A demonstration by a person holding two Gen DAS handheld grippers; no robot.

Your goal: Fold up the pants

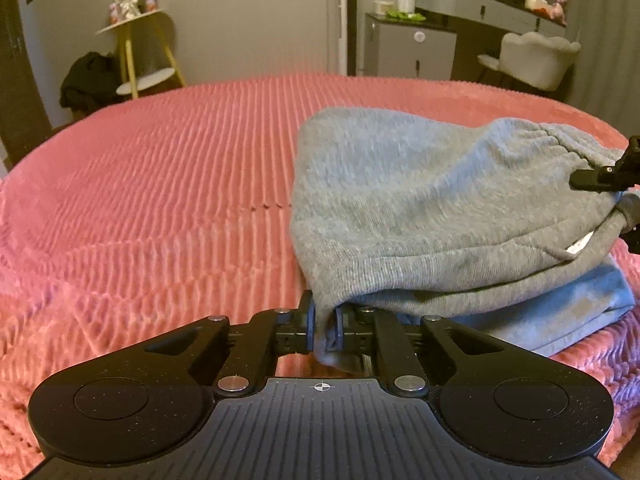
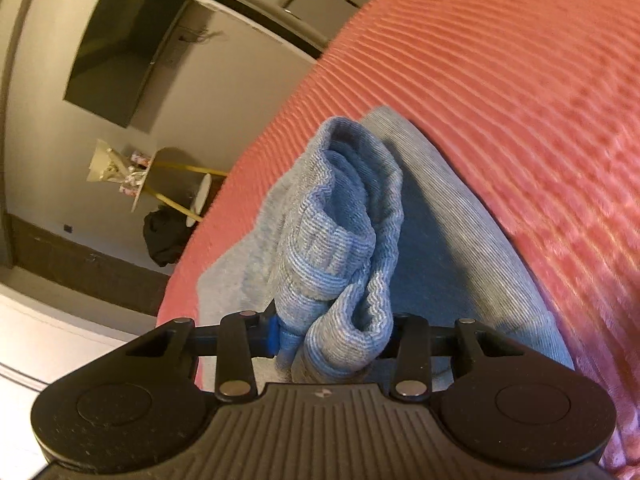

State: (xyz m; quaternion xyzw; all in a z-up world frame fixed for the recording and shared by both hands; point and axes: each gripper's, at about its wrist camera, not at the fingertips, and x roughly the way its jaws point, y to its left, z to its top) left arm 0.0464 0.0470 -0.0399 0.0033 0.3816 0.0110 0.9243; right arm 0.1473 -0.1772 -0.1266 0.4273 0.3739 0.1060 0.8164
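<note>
Grey pants (image 1: 432,208) lie partly folded on the pink ribbed bedspread (image 1: 160,184). My left gripper (image 1: 324,328) is shut on a near corner of the pants at the fold's left edge. My right gripper (image 2: 332,338) is shut on the bunched ribbed waistband of the pants (image 2: 344,240) and holds it lifted above the lower layer. The right gripper's fingers (image 1: 592,178) also show at the right edge of the left wrist view, at the waistband end. The upper layer drapes over the lower one.
The bedspread (image 2: 520,80) spreads wide to the left and beyond the pants. Beyond the bed stand a yellow-legged side table (image 1: 136,52), a dark bag on the floor (image 1: 88,80), a grey cabinet (image 1: 412,48), a vanity with a chair (image 1: 528,60) and a wall television (image 2: 120,44).
</note>
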